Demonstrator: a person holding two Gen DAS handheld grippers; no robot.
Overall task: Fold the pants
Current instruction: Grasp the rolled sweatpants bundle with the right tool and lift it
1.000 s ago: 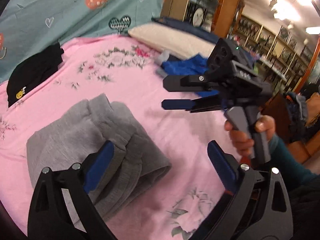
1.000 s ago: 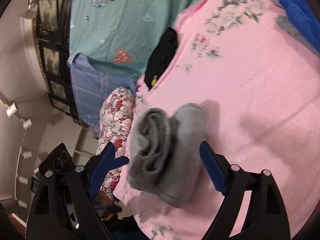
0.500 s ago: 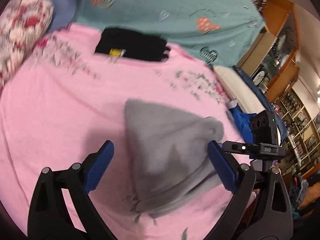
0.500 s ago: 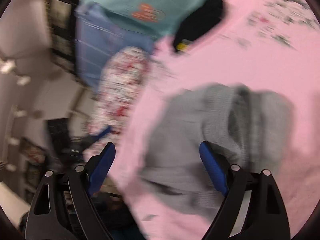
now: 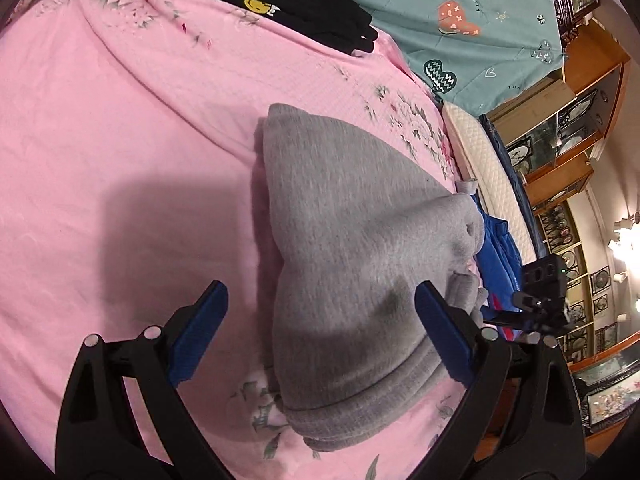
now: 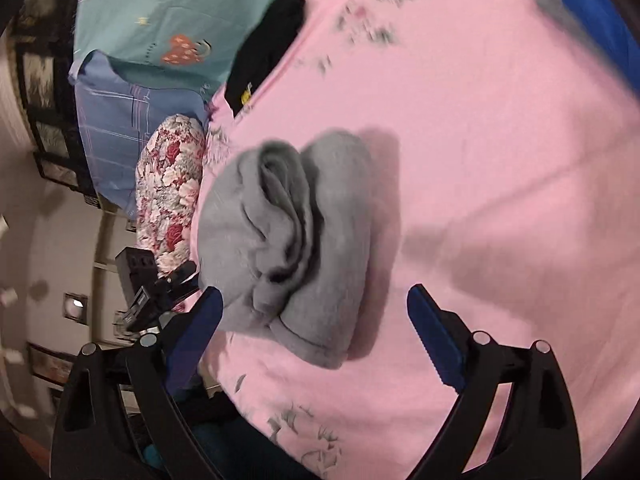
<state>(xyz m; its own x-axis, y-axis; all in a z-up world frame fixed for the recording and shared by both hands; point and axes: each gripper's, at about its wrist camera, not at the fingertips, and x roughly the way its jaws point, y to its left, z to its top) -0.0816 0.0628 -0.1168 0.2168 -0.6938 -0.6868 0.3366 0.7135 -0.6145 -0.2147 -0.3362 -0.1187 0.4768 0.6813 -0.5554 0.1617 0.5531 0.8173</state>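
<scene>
The grey sweatpants point(image 5: 344, 248) lie folded in a thick bundle on the pink floral bedspread point(image 5: 120, 128). My left gripper point(image 5: 320, 332) is open and empty, its blue pads hovering on either side of the bundle's near end. In the right wrist view the same grey bundle point(image 6: 296, 236) shows its stacked folds, and my right gripper point(image 6: 312, 336) is open and empty just in front of it. The right gripper also shows in the left wrist view point(image 5: 536, 308) past the bundle's right side. The left gripper also shows in the right wrist view point(image 6: 160, 288) at the bundle's left.
A folded black garment point(image 5: 296, 4) lies at the far side of the bed by a teal quilt point(image 5: 460, 20). A blue garment point(image 5: 500, 252) and a cream pillow point(image 5: 492, 172) lie to the right. A floral pillow point(image 6: 168, 196) sits at the bed's edge. Wooden shelves point(image 5: 576, 128) stand beyond.
Both grippers have swung around and stay open. The left one now hovers over the bundle's near end; the right has pulled away to the bundle's side. The pants stay folded.
</scene>
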